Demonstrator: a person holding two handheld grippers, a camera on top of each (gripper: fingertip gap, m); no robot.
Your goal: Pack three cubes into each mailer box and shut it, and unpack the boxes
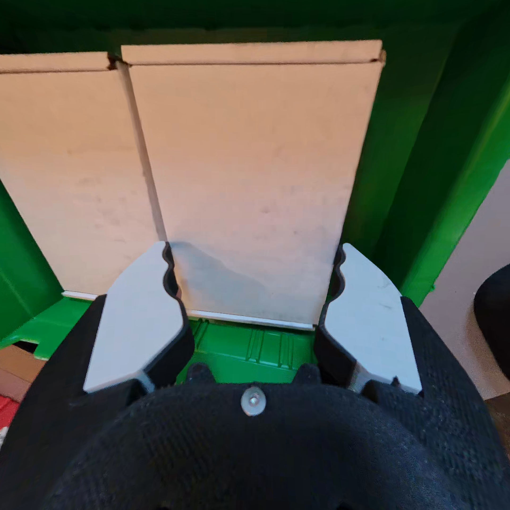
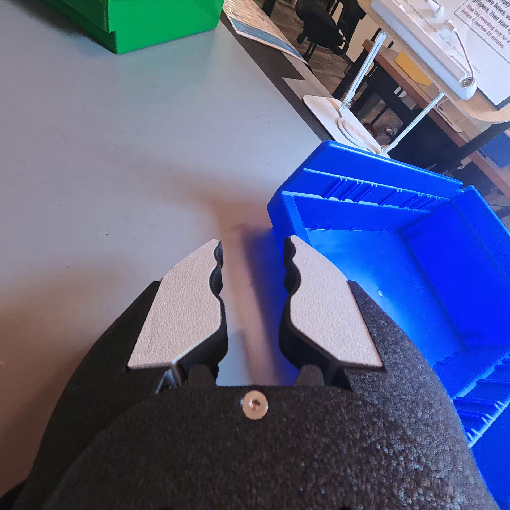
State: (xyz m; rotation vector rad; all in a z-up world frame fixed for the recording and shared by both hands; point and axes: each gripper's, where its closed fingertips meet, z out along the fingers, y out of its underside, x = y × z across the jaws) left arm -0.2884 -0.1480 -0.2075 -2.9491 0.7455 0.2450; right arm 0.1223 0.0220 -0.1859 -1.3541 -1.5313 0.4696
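In the left wrist view, two closed white mailer boxes lie side by side in a green bin (image 1: 408, 165). My left gripper (image 1: 253, 245) has its fingers spread wide around the right-hand mailer box (image 1: 254, 151), and the pads touch its two long sides near its near end. The other mailer box (image 1: 69, 165) lies to its left, against it. My right gripper (image 2: 252, 242) is open and empty, just above the grey table (image 2: 124, 138), at the left wall of an empty blue bin (image 2: 386, 209). No cubes are in view.
The green bin also shows in the right wrist view (image 2: 154, 24), at the far left of the table. A white document stand (image 2: 345, 121) with a paper sheet stands at the table's far edge behind the blue bin. Chairs and other tables lie beyond. The left gripper's tips are roughly 45 centimeters from the right gripper's.
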